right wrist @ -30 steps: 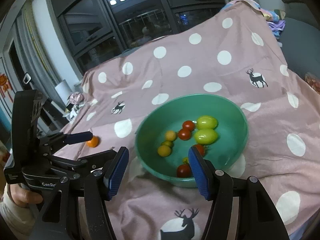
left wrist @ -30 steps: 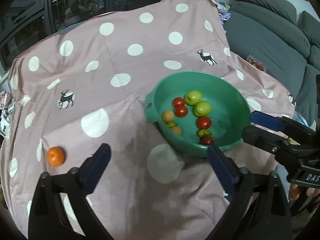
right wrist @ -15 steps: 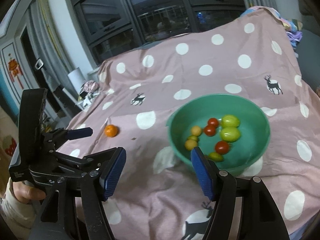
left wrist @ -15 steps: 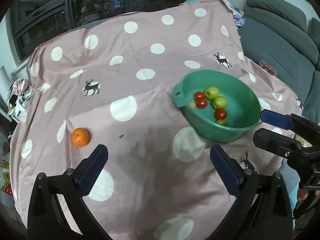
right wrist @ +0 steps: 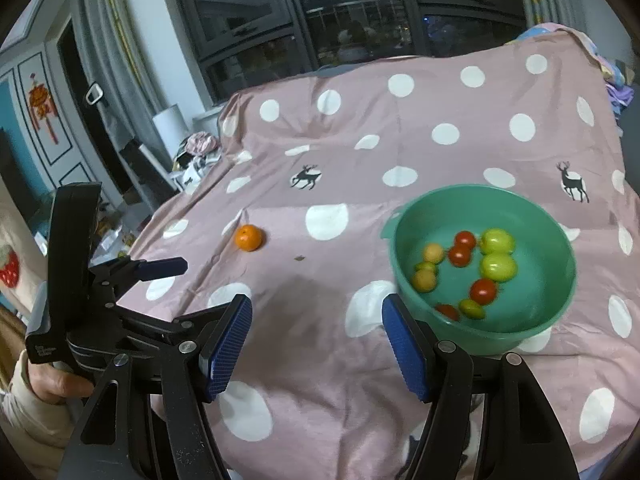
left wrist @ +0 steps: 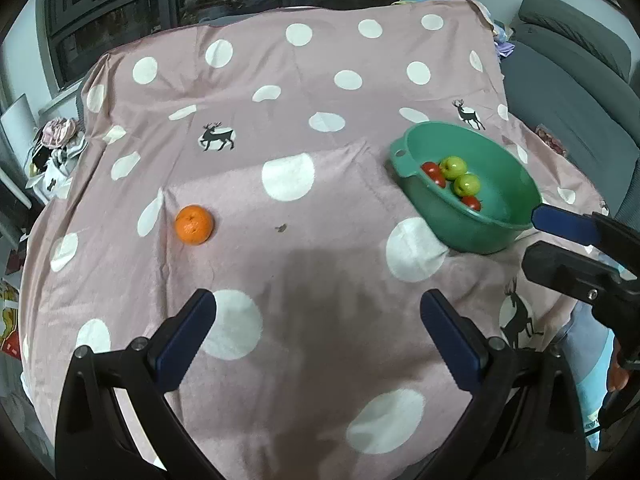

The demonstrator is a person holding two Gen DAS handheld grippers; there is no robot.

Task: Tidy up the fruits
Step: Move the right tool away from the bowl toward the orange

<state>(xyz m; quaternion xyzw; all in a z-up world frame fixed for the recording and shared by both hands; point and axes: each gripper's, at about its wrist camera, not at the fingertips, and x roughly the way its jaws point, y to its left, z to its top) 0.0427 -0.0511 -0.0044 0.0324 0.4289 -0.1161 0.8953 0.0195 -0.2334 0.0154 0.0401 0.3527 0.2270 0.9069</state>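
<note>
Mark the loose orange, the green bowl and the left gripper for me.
orange point(left wrist: 194, 224), left wrist view, middle of its skin.
green bowl point(right wrist: 560, 236), right wrist view, bare inner wall.
left gripper point(left wrist: 316, 336), left wrist view, midway between its fingertips.

Orange lies left of bowl – well apart (fruits inside)

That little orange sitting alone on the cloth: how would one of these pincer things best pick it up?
Probably from above, pads closing across the widest middle of the orange. It is round and lies free on the cloth, nothing beside it, so any side works. The open, empty left gripper seems the nearer one.
</note>
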